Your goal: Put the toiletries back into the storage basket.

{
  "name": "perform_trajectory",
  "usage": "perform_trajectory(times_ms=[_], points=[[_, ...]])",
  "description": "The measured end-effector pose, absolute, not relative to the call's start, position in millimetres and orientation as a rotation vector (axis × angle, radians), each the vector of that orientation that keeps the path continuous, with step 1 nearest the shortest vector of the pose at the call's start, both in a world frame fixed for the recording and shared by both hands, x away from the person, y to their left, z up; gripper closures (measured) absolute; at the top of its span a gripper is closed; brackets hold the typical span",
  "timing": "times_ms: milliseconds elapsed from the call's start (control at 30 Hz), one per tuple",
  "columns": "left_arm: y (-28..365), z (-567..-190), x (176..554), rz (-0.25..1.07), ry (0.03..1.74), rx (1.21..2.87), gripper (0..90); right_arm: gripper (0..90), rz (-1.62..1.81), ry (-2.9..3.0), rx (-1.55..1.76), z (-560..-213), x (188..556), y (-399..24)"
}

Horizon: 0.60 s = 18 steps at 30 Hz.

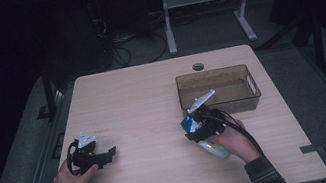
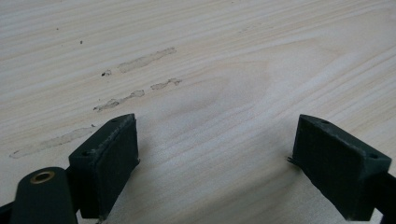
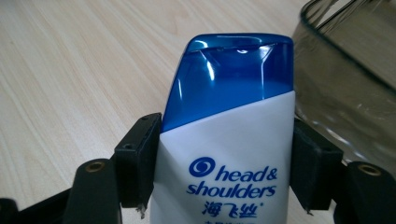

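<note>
A white shampoo bottle (image 3: 224, 154) with a blue cap (image 3: 233, 74) sits between the jaws of my right gripper (image 3: 224, 161), both pads pressing on its sides. From the high view, the right gripper (image 1: 200, 121) holds the shampoo bottle (image 1: 213, 149) just in front of a clear brown bin (image 1: 253, 98), the blue cap (image 1: 188, 124) pointing left. My left gripper (image 1: 109, 154) rests at the table's left, held by a hand. Its jaws (image 2: 219, 168) stand wide apart over bare wood with nothing between them.
The light wooden table (image 1: 136, 96) has a round cable hole (image 1: 198, 67) at the back. The bin's wall (image 3: 345, 93) stands close to the bottle's right in the right gripper view. Table legs and cables lie on the dark floor behind.
</note>
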<state>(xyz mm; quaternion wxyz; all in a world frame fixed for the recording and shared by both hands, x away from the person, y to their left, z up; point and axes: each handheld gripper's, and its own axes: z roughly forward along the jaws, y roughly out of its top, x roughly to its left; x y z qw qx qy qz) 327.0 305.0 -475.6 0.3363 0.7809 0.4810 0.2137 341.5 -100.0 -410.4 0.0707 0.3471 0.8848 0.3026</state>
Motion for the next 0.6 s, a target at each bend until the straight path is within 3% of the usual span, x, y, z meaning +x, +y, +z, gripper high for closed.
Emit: perform_trajectory(times_ms=[600], points=[[305.1, -475.5, 327.0, 0.557, 1.254, 2.037, 13.0, 34.2, 1.113, 2.514, 1.1, -387.4, 333.2, -132.6]])
